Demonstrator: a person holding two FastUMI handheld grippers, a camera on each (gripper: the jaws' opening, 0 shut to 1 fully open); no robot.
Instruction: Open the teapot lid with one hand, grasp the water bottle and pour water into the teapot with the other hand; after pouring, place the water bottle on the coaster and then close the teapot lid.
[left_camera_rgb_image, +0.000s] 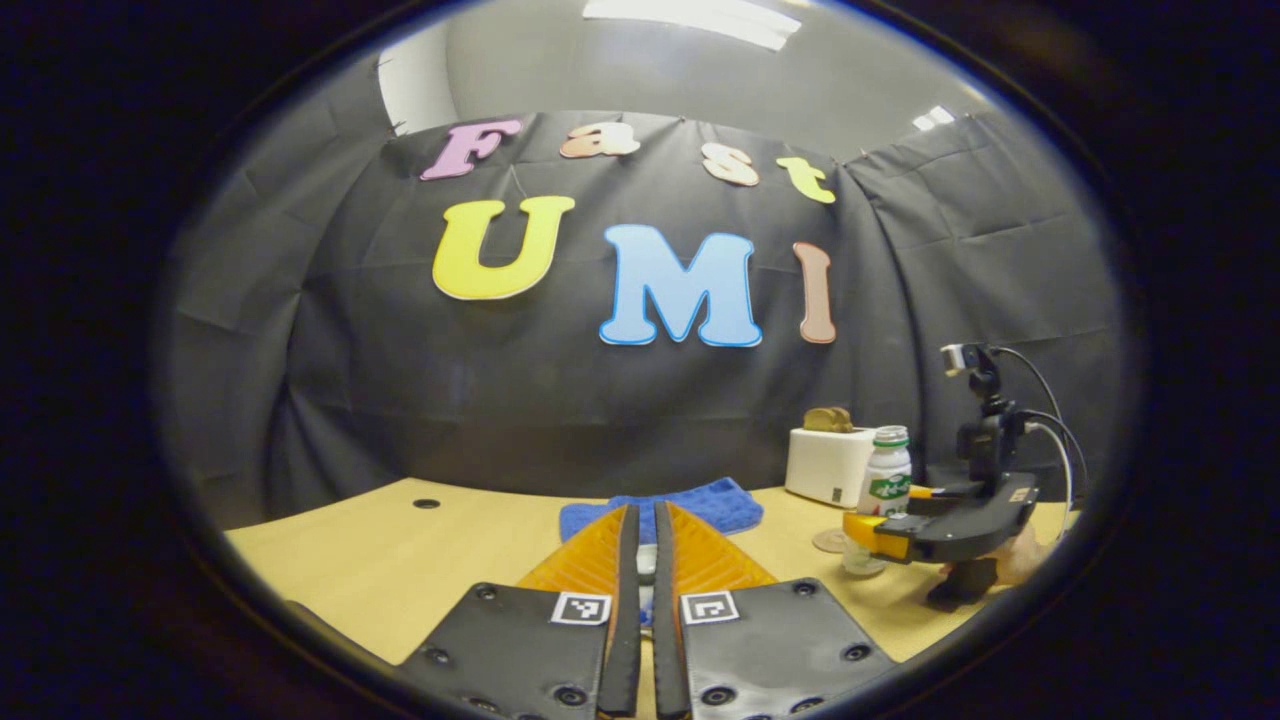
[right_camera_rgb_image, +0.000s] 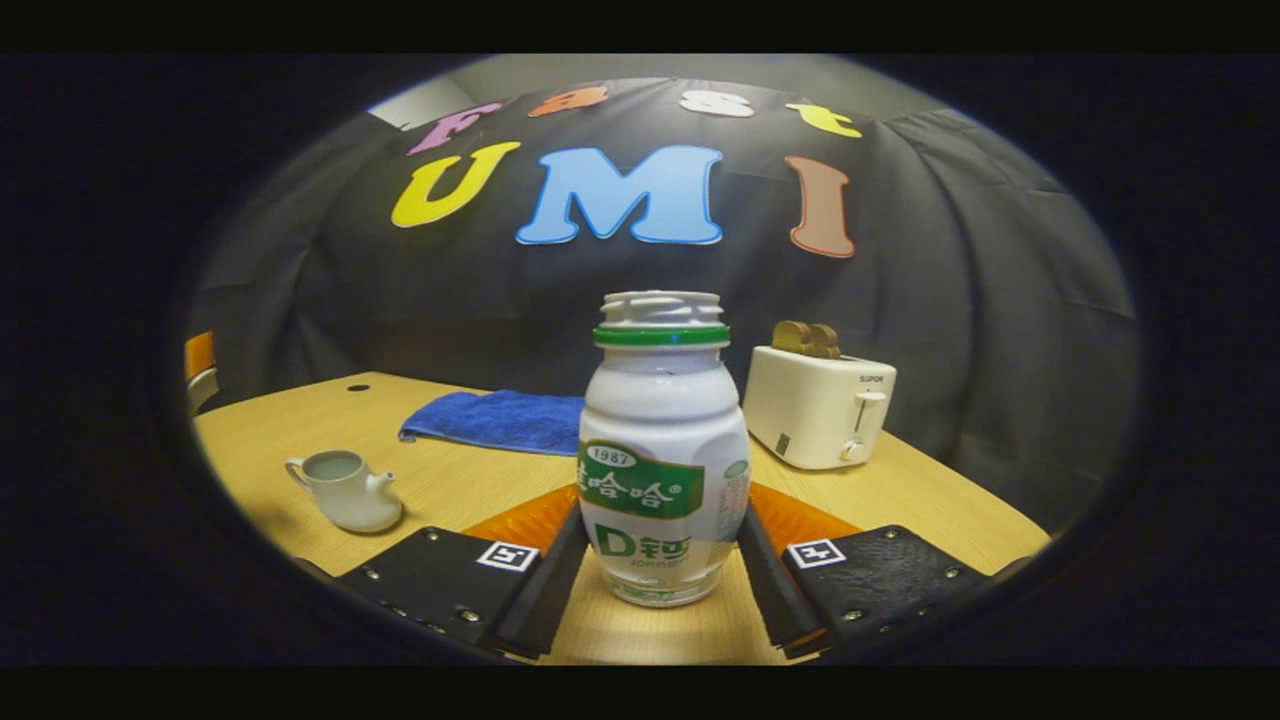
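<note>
A: My right gripper (right_camera_rgb_image: 662, 560) has its fingers on either side of the bottle (right_camera_rgb_image: 663, 450), pressing its lower half. The bottle stands upright with no cap on, and I can't tell if its base touches the table (right_camera_rgb_image: 480, 485).

B: And the teapot?

A: The teapot (right_camera_rgb_image: 345, 490) sits well off to the left in the right gripper view, lid off, spout toward the bottle.

B: Your left?

A: My left gripper (left_camera_rgb_image: 640, 560) has its fingers nearly together around something small and pale; I can't tell what it is. From there I see the right gripper (left_camera_rgb_image: 885, 535) at the bottle (left_camera_rgb_image: 885, 480), with the coaster (left_camera_rgb_image: 830, 541) just beside it. The towel (right_camera_rgb_image: 495, 420) and toaster (right_camera_rgb_image: 820, 405) lie behind.
</note>
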